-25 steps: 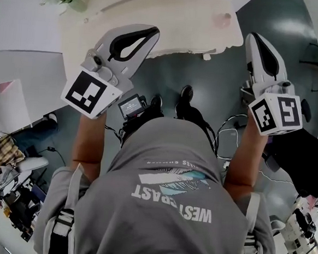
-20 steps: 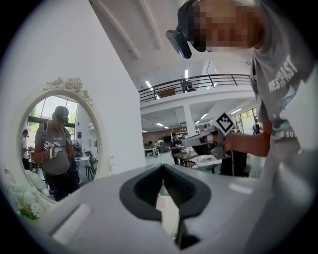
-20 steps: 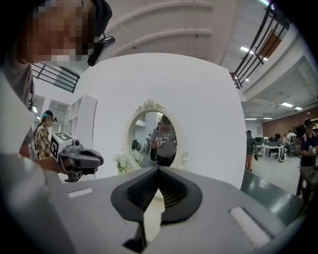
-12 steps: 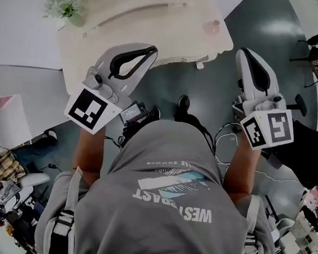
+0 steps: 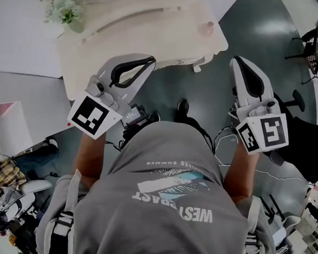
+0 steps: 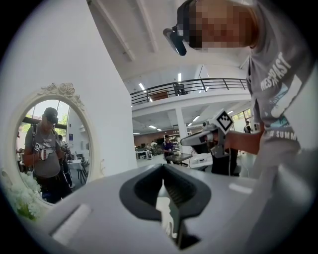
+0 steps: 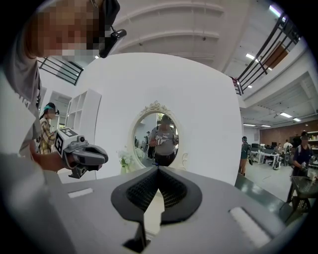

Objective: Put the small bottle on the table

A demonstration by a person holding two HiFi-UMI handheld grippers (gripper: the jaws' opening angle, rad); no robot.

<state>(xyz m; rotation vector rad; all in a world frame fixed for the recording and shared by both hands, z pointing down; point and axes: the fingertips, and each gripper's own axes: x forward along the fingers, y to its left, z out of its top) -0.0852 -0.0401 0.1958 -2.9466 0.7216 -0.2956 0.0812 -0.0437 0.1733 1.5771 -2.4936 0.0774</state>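
The person wears a grey short-sleeved T-shirt (image 5: pixel 169 206) printed with white lettering and a teal-and-white graphic. Grey webbing straps (image 5: pixel 62 223) with pale buckles run over both shoulders of the T-shirt. Beyond the T-shirt's hem show black shoes (image 5: pixel 183 106). The left gripper (image 5: pixel 145 62) and right gripper (image 5: pixel 242 64) are pale grey shells with black-lined jaws. Each carries a white cube (image 5: pixel 89 115) of black square markers.

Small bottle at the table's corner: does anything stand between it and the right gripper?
Nothing visible does. In the head view, only bare floor and the table edge lie between the shut, empty right gripper and the small pink bottle.
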